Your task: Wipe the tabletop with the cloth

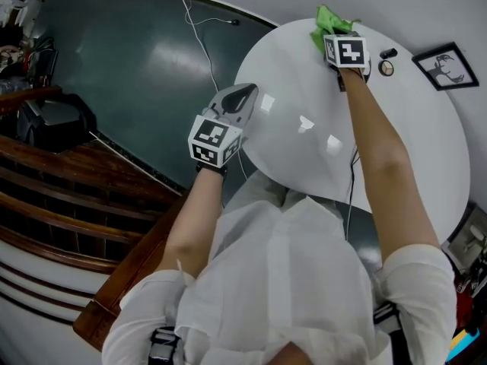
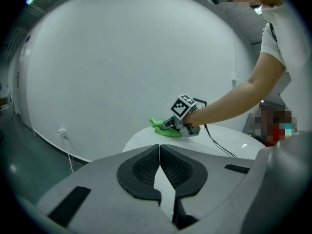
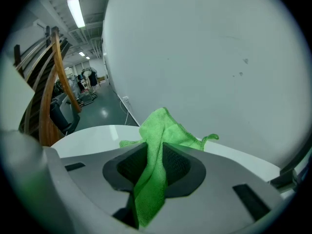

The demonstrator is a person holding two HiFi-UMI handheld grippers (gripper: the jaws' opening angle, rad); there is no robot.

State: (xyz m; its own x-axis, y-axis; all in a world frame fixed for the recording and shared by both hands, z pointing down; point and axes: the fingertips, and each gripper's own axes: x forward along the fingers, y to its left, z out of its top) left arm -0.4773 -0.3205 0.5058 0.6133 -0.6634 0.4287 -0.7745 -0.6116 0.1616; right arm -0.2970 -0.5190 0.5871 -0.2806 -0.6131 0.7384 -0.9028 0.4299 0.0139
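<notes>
At the tabletop's [image 1: 342,150] far edge, right gripper [image 1: 335,38] clamped on green cloth [image 1: 327,19]
Cloth pressed to the white surface, close by the wall; left gripper [image 1: 239,99] hovers at the left rim, its 2 jaws together, holding nothing.

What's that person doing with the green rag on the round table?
A person holds a gripper in each hand. The right gripper is shut on a green cloth and reaches to the far side of the round white table, by the wall, with the cloth down on the tabletop. The left gripper is shut with nothing in it, near the table's edge.
</notes>
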